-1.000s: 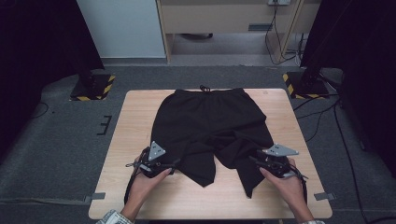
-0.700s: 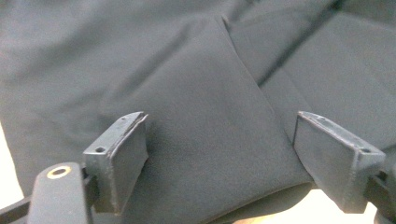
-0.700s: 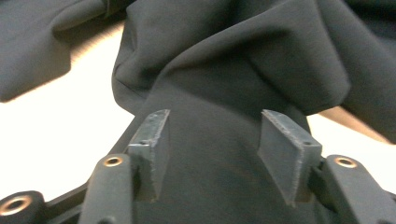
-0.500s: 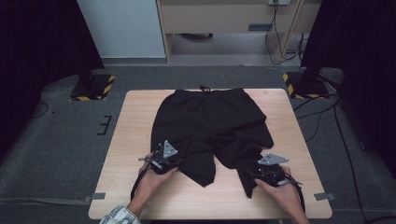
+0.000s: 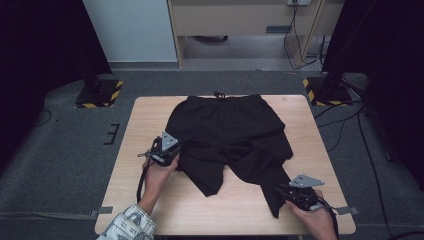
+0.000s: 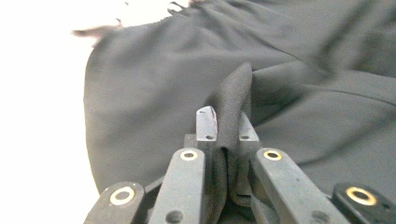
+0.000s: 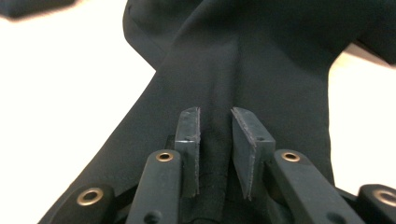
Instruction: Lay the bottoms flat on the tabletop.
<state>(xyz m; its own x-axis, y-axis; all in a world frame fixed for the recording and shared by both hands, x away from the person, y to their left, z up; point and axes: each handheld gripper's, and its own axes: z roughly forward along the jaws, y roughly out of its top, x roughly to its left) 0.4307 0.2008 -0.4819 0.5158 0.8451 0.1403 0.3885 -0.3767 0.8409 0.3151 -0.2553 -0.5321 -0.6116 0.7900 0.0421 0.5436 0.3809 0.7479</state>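
Black shorts (image 5: 225,125) lie spread on a light wooden table (image 5: 145,115), waistband at the far side. My left gripper (image 5: 175,151) sits at the shorts' left edge, shut on a raised fold of the black cloth (image 6: 233,93). In the left gripper view that gripper (image 6: 228,116) has the fold standing up between its jaws. My right gripper (image 5: 281,191) is near the front right of the table, at the end of the right leg (image 5: 270,180). In its own view the right gripper (image 7: 215,114) pinches a ridge of that leg's cloth (image 7: 219,70), which runs taut ahead.
Bare tabletop lies left of the shorts and along the front edge (image 5: 225,220). Two stands with yellow-black striped bases (image 5: 100,92) (image 5: 327,90) sit on the grey floor beside the table's far corners. Cables (image 5: 345,125) trail on the floor at the right.
The left gripper has moved away from the person along the shorts' left edge, holding cloth. The right gripper has drawn back toward the table's front edge with the leg.
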